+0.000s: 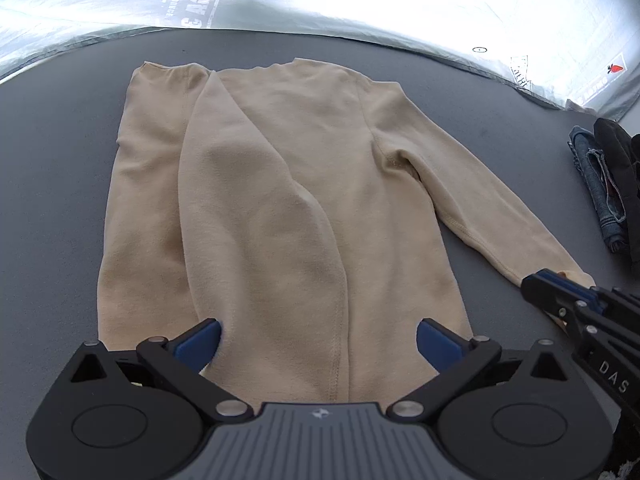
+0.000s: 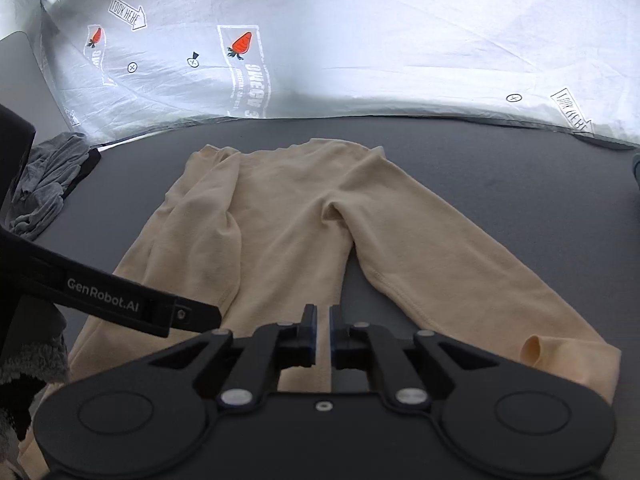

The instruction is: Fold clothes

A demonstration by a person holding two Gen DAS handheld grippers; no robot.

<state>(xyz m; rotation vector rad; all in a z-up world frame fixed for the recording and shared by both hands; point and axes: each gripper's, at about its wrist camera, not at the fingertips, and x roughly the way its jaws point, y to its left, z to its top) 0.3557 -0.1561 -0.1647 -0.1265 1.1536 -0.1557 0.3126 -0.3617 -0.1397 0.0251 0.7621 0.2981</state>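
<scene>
A beige long-sleeved top (image 1: 280, 184) lies flat on the dark grey table (image 1: 60, 168), collar at the far end. Its left sleeve is folded over the body; its right sleeve (image 1: 480, 208) stretches out to the right. My left gripper (image 1: 319, 340) is open, fingers spread over the hem, holding nothing. My right gripper (image 2: 322, 334) is shut, just above the table at the top's right hem edge (image 2: 304, 264); no cloth shows between its pads. In the left wrist view the right gripper (image 1: 536, 280) sits by the right cuff. The cuff (image 2: 536, 350) lies open.
Folded blue jeans (image 1: 600, 188) and a black garment (image 1: 624, 160) lie at the table's right edge. A crumpled grey garment (image 2: 48, 184) lies at the far left. A silver reflective sheet (image 2: 320, 60) with printed marks rises behind the table.
</scene>
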